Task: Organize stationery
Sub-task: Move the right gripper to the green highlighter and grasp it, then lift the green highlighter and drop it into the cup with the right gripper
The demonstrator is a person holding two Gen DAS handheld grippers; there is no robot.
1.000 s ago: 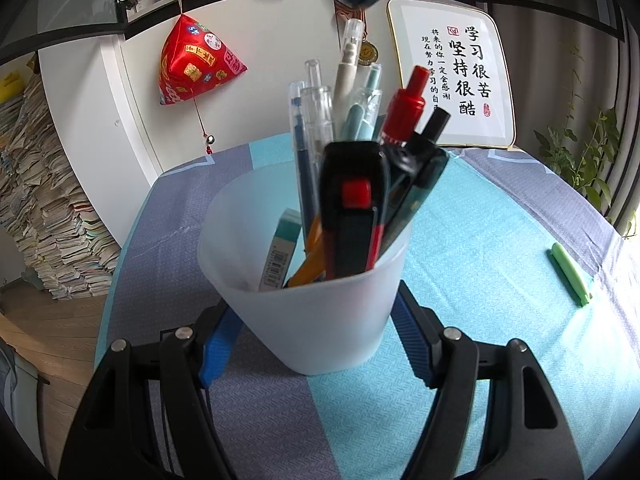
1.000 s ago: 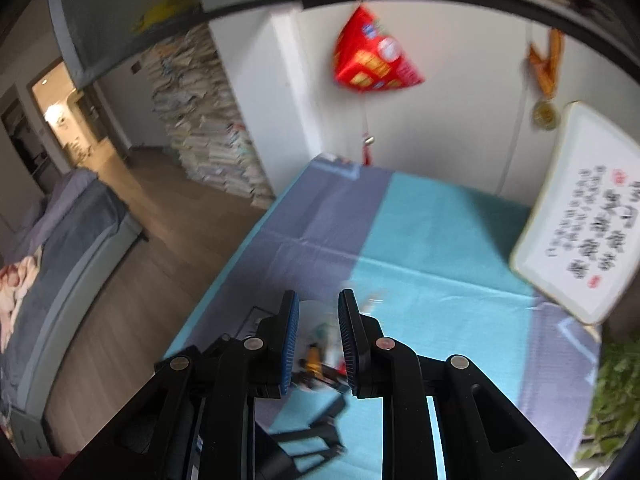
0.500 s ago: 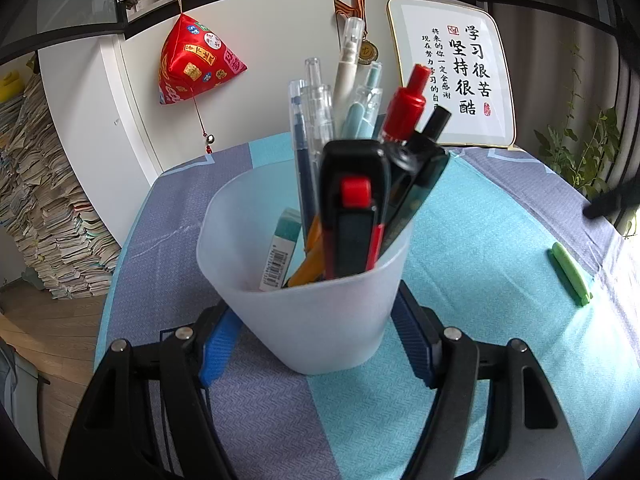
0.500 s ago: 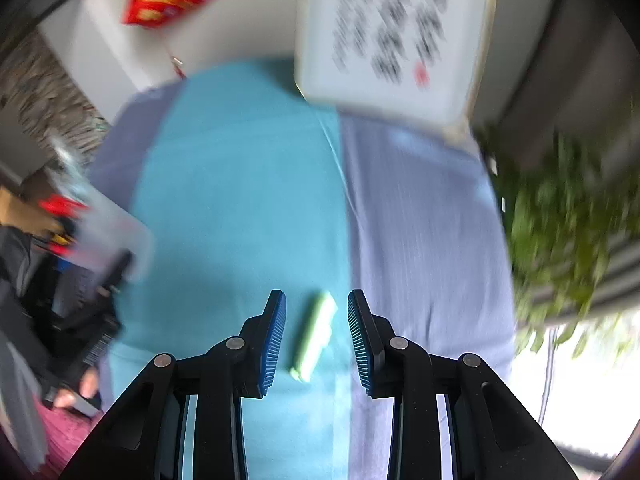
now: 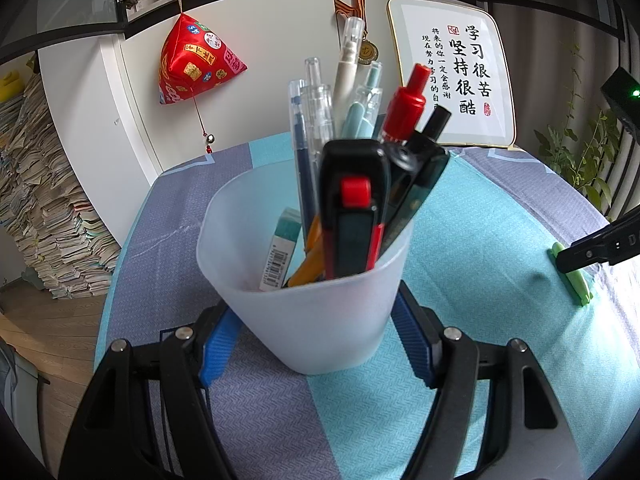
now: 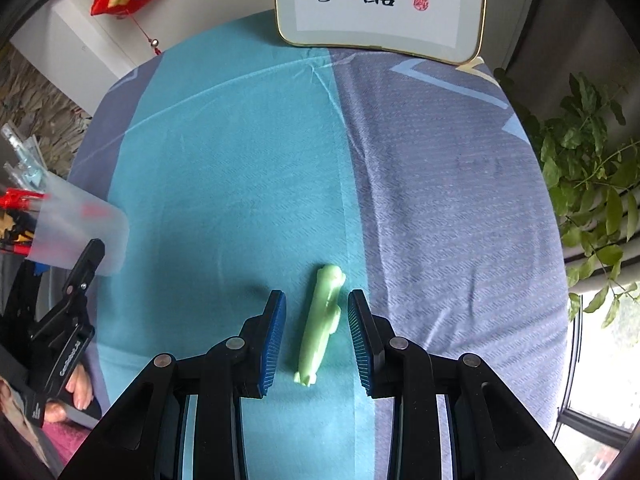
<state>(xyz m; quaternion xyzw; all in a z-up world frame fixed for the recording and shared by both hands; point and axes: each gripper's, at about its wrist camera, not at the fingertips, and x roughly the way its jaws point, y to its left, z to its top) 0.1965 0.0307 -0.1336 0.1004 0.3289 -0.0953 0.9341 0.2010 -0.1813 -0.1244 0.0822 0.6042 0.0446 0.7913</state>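
Green pen [image 6: 321, 326] lies untouched between right gripper [image 6: 317, 312] fingers.

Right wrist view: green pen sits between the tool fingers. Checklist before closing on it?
1. Small light green plastic pen lies between the right tool fingers: ok.
2. Right tool open wider than the pen, gap on both sides: ok.
3. Pen runs roughly along the fingers, slightly slanted: ok.
4. Fingertips low enough to catch the pen on the teal and grey tablecloth: cannot tell.
5. Left tool steadies the frosted white plastic cup of stationery, upright on the cloth: ok.
6. Room in the cup for one more pen: ok, open space on its left side.
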